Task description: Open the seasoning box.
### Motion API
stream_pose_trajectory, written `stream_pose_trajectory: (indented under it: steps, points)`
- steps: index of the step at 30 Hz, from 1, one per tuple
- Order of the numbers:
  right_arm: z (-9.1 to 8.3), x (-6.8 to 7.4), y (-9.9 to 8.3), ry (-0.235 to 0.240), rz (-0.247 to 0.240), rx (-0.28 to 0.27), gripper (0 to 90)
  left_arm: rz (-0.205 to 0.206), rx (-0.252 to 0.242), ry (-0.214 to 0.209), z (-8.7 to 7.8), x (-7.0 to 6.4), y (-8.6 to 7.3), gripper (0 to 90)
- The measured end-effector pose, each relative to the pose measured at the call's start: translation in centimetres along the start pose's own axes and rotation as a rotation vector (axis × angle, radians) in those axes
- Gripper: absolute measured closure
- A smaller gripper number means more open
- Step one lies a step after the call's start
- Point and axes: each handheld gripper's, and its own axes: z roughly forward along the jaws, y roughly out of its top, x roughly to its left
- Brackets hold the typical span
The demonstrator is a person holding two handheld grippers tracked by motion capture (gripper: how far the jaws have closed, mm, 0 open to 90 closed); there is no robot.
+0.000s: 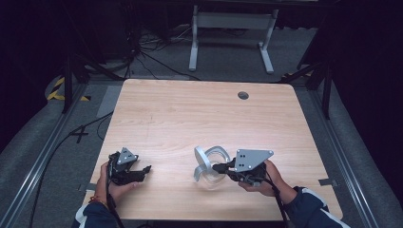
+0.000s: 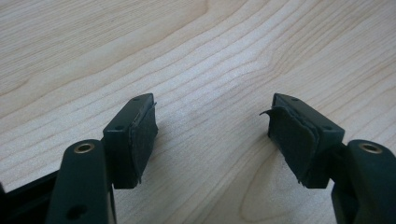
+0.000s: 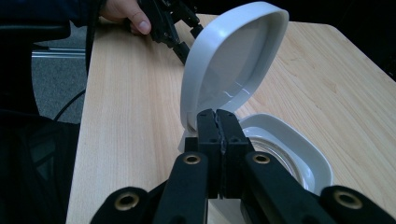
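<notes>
A person is sitting at a light wooden table (image 1: 190, 109), holding a gripper in each hand near the edge closest to them. The left gripper (image 1: 142, 169) is resting low on the left part of the table, its jaws standing wide apart with nothing but bare wood grain between its black pads (image 2: 142, 140).

The right gripper (image 3: 218, 140) is reaching toward a small white container (image 1: 209, 167) with a hinged lid (image 3: 233, 60), which is sitting just right of the table's middle, close to the near edge. The lid is standing open, nearly upright, and the clear-bottomed base (image 3: 289, 149) is lying flat beside it. The right jaws are pressed tight together right at the hinge side of the container; I cannot tell whether they are pinching any part of it.

The far half of the table is lying open, with only a small round grommet (image 1: 243, 95) near the far edge. A grey floor (image 1: 228, 61) with cables (image 1: 152, 57) is stretching beyond the table.
</notes>
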Motion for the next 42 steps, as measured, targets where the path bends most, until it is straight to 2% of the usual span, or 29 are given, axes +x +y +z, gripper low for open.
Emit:
stream_pose_trajectory:
  steps: [2, 7, 13, 18, 21, 26, 29, 30, 32, 42]
  points:
    - [0.0, -0.2, -0.2, -0.011, 0.007, 0.005, 89.7, -0.015, -0.003, -0.005, 0.1, -0.1, 0.0, 31.9]
    - [-0.5, -0.6, -0.4, -0.016, 0.015, 0.001, 89.6, -0.018, 0.000, -0.008, 0.1, -0.1, 0.0, 31.7]
    - [-1.4, -0.7, -1.0, -0.043, 0.017, 0.008, 89.5, -0.002, -0.002, -0.010, 0.3, 0.0, 0.1, 29.3]
    - [-3.1, -1.2, -1.8, -0.088, 0.027, 0.021, 89.5, -0.008, 0.010, -0.004, 0.3, -0.1, 0.3, 26.4]
    - [-3.5, -1.5, -2.1, -0.105, 0.033, 0.029, 89.4, -0.025, 0.006, -0.007, 0.5, -0.3, 0.3, 25.2]
    - [-4.2, -2.2, -2.9, -0.140, 0.050, 0.046, 89.1, -0.023, 0.006, -0.005, 0.5, -0.3, 0.3, 24.5]
    - [-4.8, -2.5, -3.5, -0.166, 0.061, 0.057, 88.5, -0.001, 0.005, 0.000, 0.5, -0.2, 0.4, 24.1]
    - [-5.0, -2.6, -3.7, -0.178, 0.058, 0.063, 87.6, -0.013, 0.004, -0.002, 0.6, -0.3, 0.4, 23.8]
    - [-5.5, -2.9, -4.2, -0.212, 0.047, 0.086, 86.8, -0.009, 0.004, -0.001, 0.6, -0.3, 0.4, 23.7]
    - [-6.9, -4.2, -8.5, -0.266, 0.131, 0.160, 82.7, -0.017, 0.008, 0.002, 0.6, -0.4, 0.5, 22.9]
